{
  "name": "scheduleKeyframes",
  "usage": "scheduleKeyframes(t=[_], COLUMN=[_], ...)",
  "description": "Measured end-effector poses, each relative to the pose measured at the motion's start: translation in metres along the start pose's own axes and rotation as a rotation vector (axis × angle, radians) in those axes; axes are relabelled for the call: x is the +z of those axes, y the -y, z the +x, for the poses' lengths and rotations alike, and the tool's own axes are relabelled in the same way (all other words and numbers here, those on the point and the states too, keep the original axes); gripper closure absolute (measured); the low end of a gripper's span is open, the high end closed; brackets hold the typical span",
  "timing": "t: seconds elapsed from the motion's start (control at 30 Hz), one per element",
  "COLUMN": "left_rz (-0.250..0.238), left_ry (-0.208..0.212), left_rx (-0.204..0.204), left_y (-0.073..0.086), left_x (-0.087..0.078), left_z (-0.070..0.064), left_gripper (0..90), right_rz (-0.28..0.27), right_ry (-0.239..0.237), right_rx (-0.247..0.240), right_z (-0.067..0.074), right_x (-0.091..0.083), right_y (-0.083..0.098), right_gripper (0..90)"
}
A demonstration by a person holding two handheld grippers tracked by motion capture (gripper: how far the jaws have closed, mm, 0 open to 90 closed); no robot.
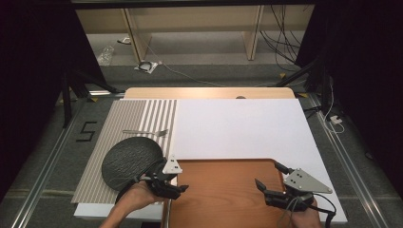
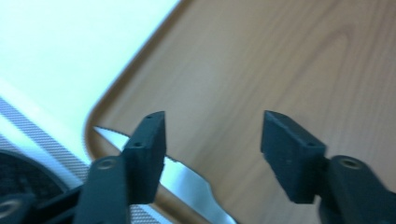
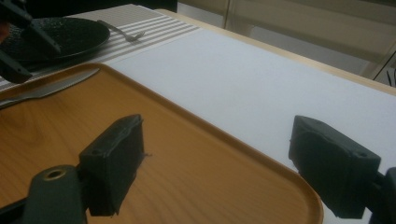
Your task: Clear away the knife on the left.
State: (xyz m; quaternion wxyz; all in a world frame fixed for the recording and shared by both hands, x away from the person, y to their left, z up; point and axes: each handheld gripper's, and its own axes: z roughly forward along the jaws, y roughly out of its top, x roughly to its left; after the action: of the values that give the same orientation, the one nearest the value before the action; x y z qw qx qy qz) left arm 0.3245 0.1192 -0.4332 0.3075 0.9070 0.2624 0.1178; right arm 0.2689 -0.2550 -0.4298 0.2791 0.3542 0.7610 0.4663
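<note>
A table setting half laid: the knife (image 2: 187,184) lies on the left rim of the wooden tray (image 1: 223,190), at the lower left of the high view, directly below the left tool (image 2: 212,140), whose jaws stand apart with nothing between them. Its long axis runs diagonally in the left gripper view, the serrated tip pointing to the upper left. The right tool (image 3: 229,163), also open and empty, hovers over the tray's right side. On the striped mat (image 1: 123,118) at left, the dark plate (image 1: 130,161) and fork (image 1: 145,132) appear placed; the knife's move beside the plate seems left to do.
</note>
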Motion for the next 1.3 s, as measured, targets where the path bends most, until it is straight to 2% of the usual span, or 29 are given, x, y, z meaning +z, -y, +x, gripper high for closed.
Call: scheduleKeyframes(t=[0.03, 0.1, 0.13, 0.17, 0.23, 0.5, 0.67, 0.93, 1.3], left_rz=[-0.022, -0.041, -0.068, -0.068, -0.098, -0.135, -0.149, -0.172, -0.178], left_ry=[-0.022, -0.032, -0.029, -0.029, -0.036, -0.076, -0.083, -0.097, -0.117], left_rx=[-0.008, -0.023, -0.046, -0.046, -0.063, -0.091, -0.113, -0.150, -0.169], left_y=[0.001, 0.001, 0.001, 0.001, 0.002, 0.005, 0.006, 0.007, 0.010], left_x=[-0.002, -0.003, -0.006, -0.006, -0.009, -0.017, -0.022, -0.027, -0.034], left_z=[0.003, 0.006, 0.010, 0.010, 0.015, 0.025, 0.030, 0.040, 0.046], left_gripper=[36.4, 34.3, 33.2, 32.0, 29.2, 24.9, 24.2, 23.4, 22.2], right_rz=[-0.001, -0.006, -0.004, -0.004, -0.003, -0.007, 0.009, 0.000, -0.001], right_ry=[0.000, -0.001, -0.002, -0.002, -0.001, -0.001, -0.002, -0.006, -0.014], right_rx=[-0.001, 0.001, 0.001, 0.001, 0.003, 0.002, 0.002, 0.009, 0.012], right_z=[0.000, 0.000, 0.000, 0.000, 0.000, 0.000, 0.000, -0.002, -0.002], right_x=[0.000, 0.001, 0.000, 0.000, 0.000, 0.000, 0.000, 0.000, 0.002], right_y=[0.000, 0.000, 0.000, 0.000, 0.000, 0.000, 0.000, 0.002, 0.002], right_gripper=[19.1, 19.1, 19.1, 19.1, 19.1, 19.1, 19.1, 19.1, 19.1])
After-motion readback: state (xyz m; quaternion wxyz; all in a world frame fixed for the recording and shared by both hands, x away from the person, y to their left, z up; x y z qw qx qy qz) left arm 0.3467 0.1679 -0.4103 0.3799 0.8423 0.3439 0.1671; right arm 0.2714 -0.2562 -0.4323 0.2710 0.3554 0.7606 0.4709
